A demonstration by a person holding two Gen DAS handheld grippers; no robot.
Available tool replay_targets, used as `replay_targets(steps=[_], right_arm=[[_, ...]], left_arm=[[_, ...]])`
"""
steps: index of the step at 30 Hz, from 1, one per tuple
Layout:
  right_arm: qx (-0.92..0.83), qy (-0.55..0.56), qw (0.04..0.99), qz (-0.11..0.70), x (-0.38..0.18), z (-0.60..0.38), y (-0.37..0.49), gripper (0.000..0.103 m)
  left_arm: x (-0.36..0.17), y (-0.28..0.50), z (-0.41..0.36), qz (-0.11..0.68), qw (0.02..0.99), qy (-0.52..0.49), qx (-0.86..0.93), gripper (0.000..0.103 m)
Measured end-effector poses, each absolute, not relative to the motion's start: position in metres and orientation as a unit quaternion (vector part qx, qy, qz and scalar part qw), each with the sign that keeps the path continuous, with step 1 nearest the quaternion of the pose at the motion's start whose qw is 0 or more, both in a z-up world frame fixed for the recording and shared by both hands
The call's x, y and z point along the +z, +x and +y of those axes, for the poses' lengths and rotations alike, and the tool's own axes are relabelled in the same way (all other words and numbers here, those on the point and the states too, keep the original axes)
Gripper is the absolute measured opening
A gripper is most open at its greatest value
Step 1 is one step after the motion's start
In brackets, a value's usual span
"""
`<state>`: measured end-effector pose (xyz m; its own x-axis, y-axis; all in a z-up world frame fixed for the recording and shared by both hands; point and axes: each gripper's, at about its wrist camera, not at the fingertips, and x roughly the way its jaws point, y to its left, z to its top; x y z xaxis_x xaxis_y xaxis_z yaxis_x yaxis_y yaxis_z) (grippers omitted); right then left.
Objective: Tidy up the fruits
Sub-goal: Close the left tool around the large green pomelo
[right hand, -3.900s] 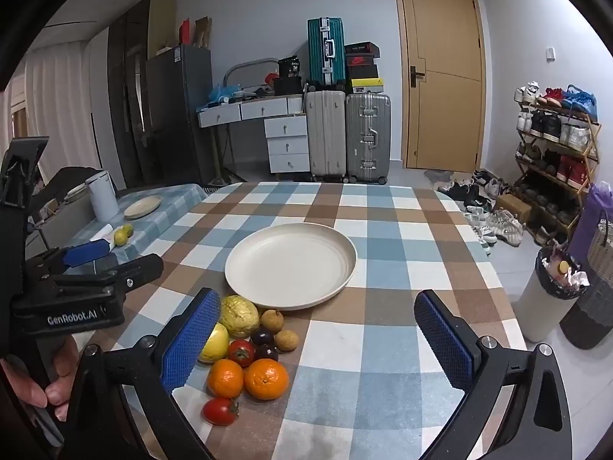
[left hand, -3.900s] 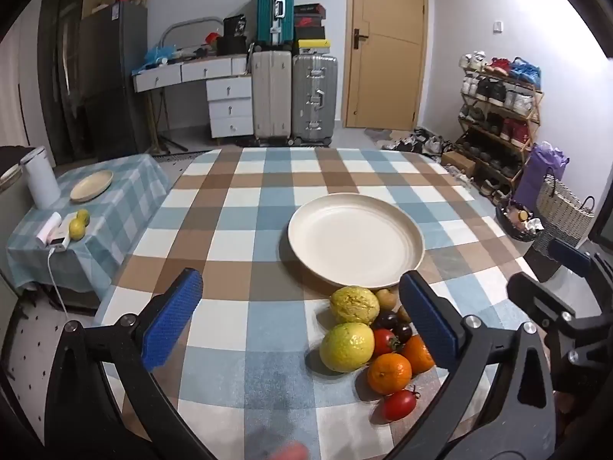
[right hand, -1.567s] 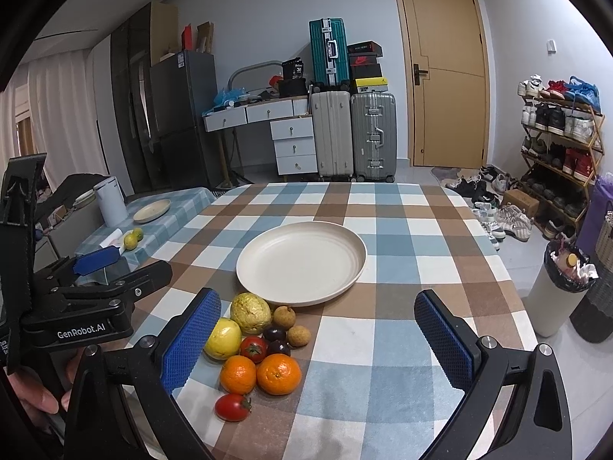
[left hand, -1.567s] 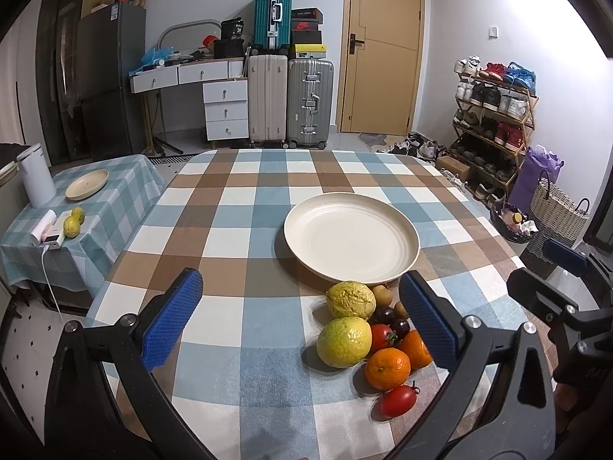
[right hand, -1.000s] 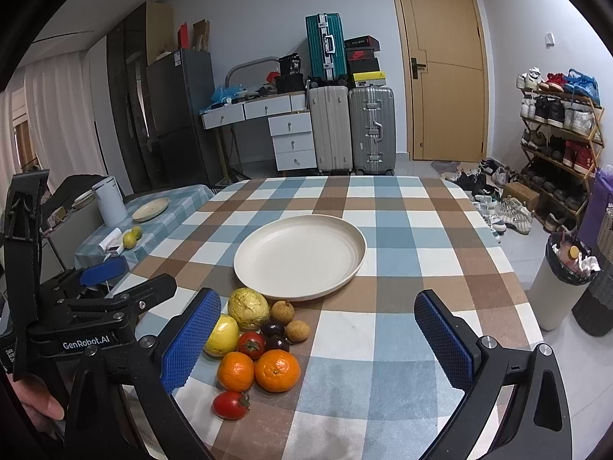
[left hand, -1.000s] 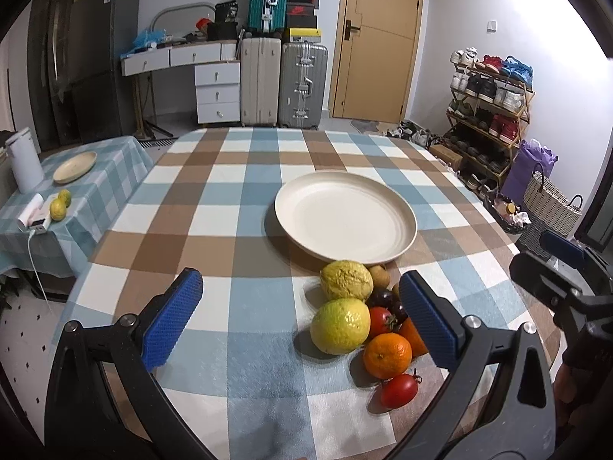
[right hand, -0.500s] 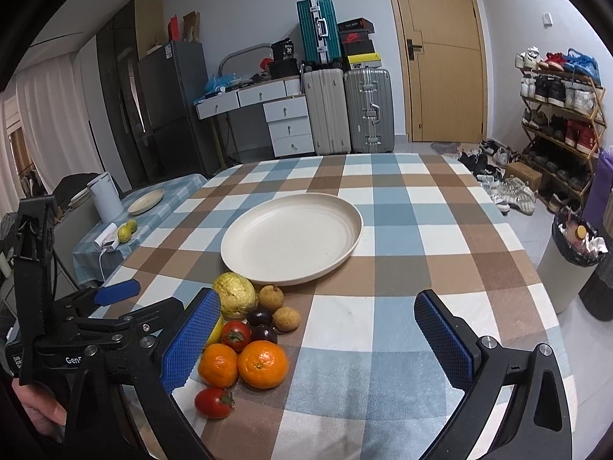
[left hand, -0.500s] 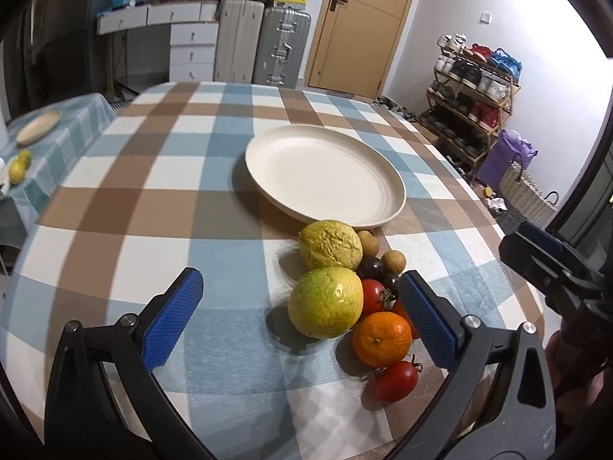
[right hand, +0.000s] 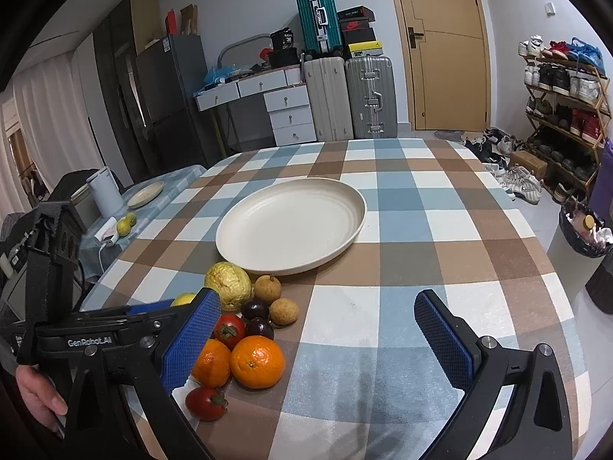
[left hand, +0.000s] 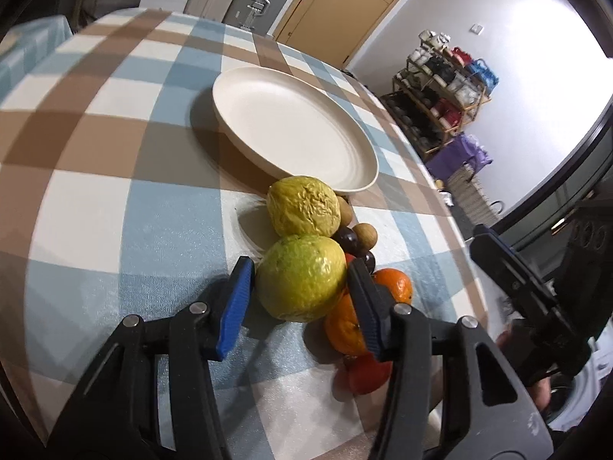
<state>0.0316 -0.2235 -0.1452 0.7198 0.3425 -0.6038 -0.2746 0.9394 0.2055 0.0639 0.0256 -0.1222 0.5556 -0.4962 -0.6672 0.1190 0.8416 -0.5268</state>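
Left wrist: your left gripper (left hand: 300, 299) jaws closing around green-yellow fruit (left hand: 300, 278) on checked counter (left hand: 115, 207), plate (left hand: 291, 126) beyond | Right wrist: your right gripper (right hand: 318, 341) jaws released, oranges (right hand: 257, 361) beside left jaw; "GenRobot.AI" on the other gripper.

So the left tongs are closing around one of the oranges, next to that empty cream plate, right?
Not an orange. The left wrist view shows the left tongs closing around the yellow-green citrus fruit; the oranges lie untouched beside it. The cream plate is empty, as you said.
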Motion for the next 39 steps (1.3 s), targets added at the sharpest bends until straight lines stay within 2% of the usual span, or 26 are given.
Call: replay_targets(steps=[10, 23, 39], right_arm=[[0.173, 0.047, 0.924, 0.338, -0.148, -0.22, 0.03, 0.103], [0.179, 0.045, 0.922, 0.34, -0.148, -0.217, 0.031, 0.103], [0.261, 0.111, 0.882, 0.376, -0.169, -0.22, 0.031, 0.103]], left_arm=[[-0.129, 0.073, 0.034, 0.43, 0.85, -0.235, -0.192, 0.047], [-0.113, 0.059, 0.035, 0.411, 0.863, -0.226, -0.19, 0.047], [-0.085, 0.046, 0.042, 0.388, 0.874, -0.218, -0.194, 0.047]])
